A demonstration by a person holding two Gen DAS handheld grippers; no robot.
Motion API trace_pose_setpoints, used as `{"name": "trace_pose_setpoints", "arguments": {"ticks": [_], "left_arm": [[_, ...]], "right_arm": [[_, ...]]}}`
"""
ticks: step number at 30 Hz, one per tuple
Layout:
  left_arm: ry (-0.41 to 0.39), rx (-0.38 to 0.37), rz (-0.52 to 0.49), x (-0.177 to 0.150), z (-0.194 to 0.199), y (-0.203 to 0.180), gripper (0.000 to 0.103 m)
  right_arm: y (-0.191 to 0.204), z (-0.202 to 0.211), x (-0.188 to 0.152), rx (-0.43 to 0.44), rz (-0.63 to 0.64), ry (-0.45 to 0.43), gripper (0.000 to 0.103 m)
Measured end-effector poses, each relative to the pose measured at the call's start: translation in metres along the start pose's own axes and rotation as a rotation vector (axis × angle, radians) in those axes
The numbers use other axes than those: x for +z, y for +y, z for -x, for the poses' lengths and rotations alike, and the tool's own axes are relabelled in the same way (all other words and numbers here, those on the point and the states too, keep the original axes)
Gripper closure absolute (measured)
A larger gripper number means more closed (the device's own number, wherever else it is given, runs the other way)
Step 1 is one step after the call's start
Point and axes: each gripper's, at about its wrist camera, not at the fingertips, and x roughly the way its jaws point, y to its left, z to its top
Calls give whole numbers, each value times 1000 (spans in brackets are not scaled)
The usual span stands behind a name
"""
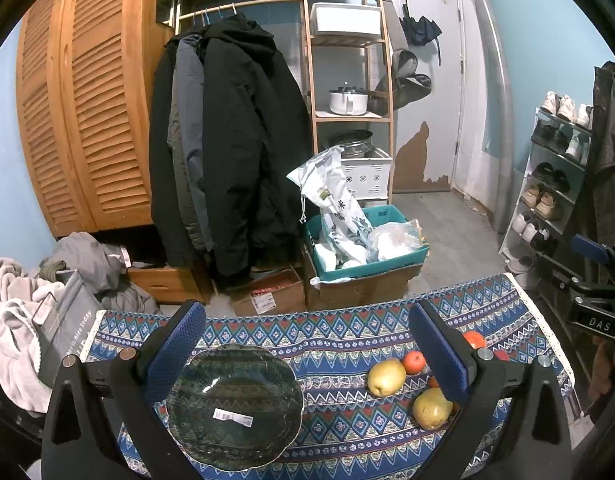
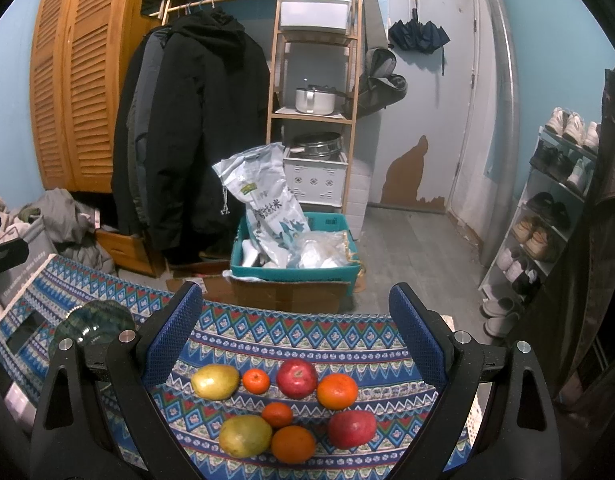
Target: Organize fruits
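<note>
A dark glass bowl (image 1: pixel 234 406) with a white label sits empty on the patterned cloth (image 1: pixel 339 360), between the fingers of my open left gripper (image 1: pixel 307 356). Two yellow pears (image 1: pixel 385 377) and oranges (image 1: pixel 413 362) lie to its right. In the right wrist view, my open right gripper (image 2: pixel 295 344) hovers over the fruit group: two yellow pears (image 2: pixel 215 381), two red apples (image 2: pixel 297 378), several oranges (image 2: pixel 337 391). The bowl (image 2: pixel 93 322) shows at the left there. Both grippers are empty.
Past the table's far edge stand a cardboard box (image 1: pixel 359 288) with a teal crate (image 2: pixel 295 268) of bags, hanging coats (image 1: pixel 227 140), a wooden shelf (image 1: pixel 347 80) and a shoe rack (image 2: pixel 547 220). A laundry pile (image 1: pixel 27 300) lies at the left.
</note>
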Motion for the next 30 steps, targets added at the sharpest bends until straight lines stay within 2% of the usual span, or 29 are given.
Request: {"name": "trace_pose_setpoints", "arguments": {"ticks": [30], "left_arm": [[2,-4,-2,-1,1,-2,1]], "right_arm": [[-1,0,1,-2,2,2,11]]}}
